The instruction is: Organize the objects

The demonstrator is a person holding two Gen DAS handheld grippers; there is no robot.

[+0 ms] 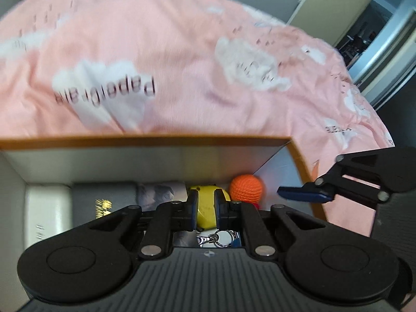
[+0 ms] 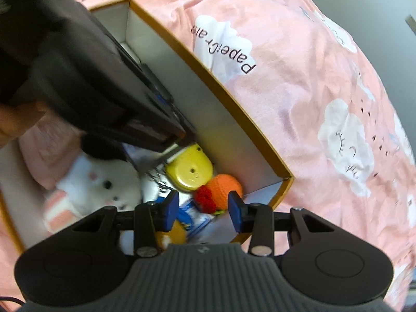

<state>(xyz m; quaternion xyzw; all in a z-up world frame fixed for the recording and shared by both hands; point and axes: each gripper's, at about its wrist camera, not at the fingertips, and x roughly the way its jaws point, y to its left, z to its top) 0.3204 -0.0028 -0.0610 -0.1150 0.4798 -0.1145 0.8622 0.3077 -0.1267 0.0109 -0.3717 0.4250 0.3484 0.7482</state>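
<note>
A: Left wrist view first. What is the left gripper (image 1: 205,209) doing?

B: Its fingers stand narrow, nearly together. A yellow tape measure (image 1: 206,212) shows in the slit between them, but I cannot tell whether the pads press on it or it simply lies below. The gripper points down into an orange-rimmed cardboard box (image 1: 156,140) that sits on a bed with a pink cloud-print duvet (image 1: 182,52).

A: Box contents from here?

B: A white case (image 1: 48,208) and a dark grey box with gold print (image 1: 104,202) side by side at the left, a printed card beneath them, then the tape measure, an orange crocheted ball (image 1: 245,187) in the far right corner, and a key ring (image 1: 221,238) close under the gripper. Judgement: flat items were packed along the left wall, round ones pushed into the corner so they cannot roll.

A: Right wrist view?

B: The right gripper (image 2: 204,208) has its fingers moderately apart and nothing between them; it hangs over the box's near corner. Below lie the ball with a red crocheted piece (image 2: 206,200) touching it, the tape measure just beside, a blue-and-white packet (image 2: 193,218), and a white plush rabbit (image 2: 104,182) at the left. The left gripper's body crosses the upper left, blurred.

A: Progress?

B: Judgement: most things are already boxed; only tidying remains.
</note>
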